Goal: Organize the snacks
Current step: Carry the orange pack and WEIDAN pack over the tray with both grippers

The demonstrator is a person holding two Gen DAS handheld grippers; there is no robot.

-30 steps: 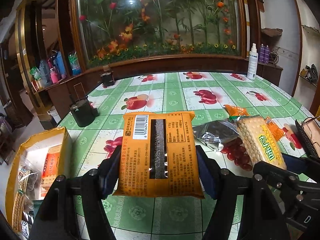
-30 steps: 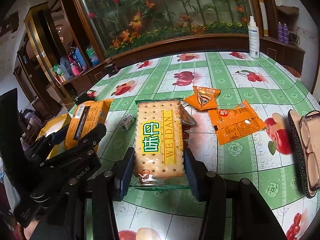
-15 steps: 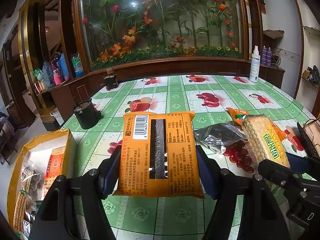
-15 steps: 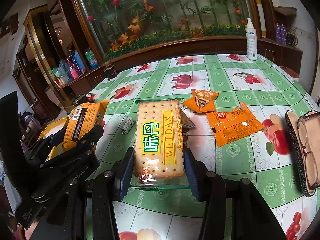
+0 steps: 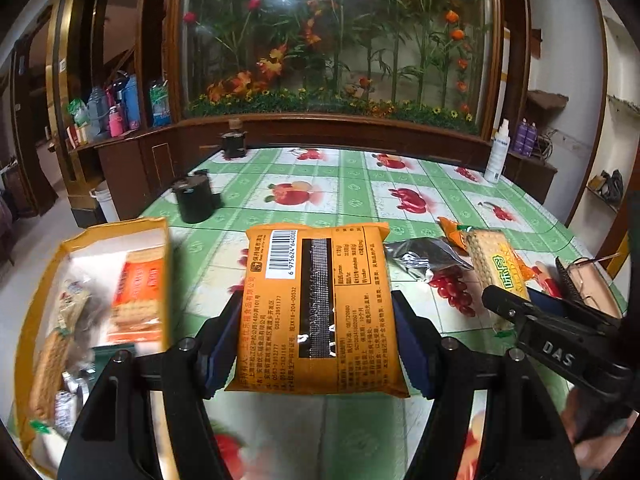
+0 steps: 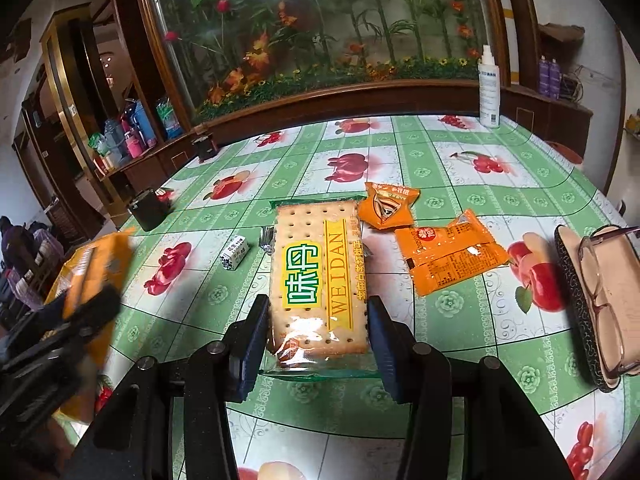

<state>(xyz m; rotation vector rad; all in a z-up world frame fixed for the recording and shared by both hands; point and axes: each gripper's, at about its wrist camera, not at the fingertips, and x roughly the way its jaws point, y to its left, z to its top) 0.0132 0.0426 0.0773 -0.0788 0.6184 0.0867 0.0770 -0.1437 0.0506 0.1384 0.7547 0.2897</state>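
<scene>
My left gripper [image 5: 316,344] is shut on an orange snack packet [image 5: 316,304], barcode side up, held above the table's left edge. It shows blurred in the right wrist view [image 6: 86,280]. A yellow box [image 5: 100,304] with several snacks inside sits low at the left. My right gripper [image 6: 318,336] is shut on a WEIDAN cracker pack [image 6: 318,276], held above the table; it also shows in the left wrist view [image 5: 496,268]. Two orange packets [image 6: 388,204] [image 6: 450,254], a silver packet [image 5: 420,256] and a small black-and-white packet [image 6: 234,254] lie on the table.
The table has a green fruit-print cloth [image 6: 440,160]. An open glasses case with glasses [image 6: 596,292] lies at the right edge. A black canister [image 5: 194,200], a smaller dark jar [image 5: 234,142] and a white spray bottle [image 6: 489,88] stand further back.
My left gripper has swung left with the orange packet toward the yellow box, which is now larger and closer. My right gripper has hardly moved with the cracker pack.
</scene>
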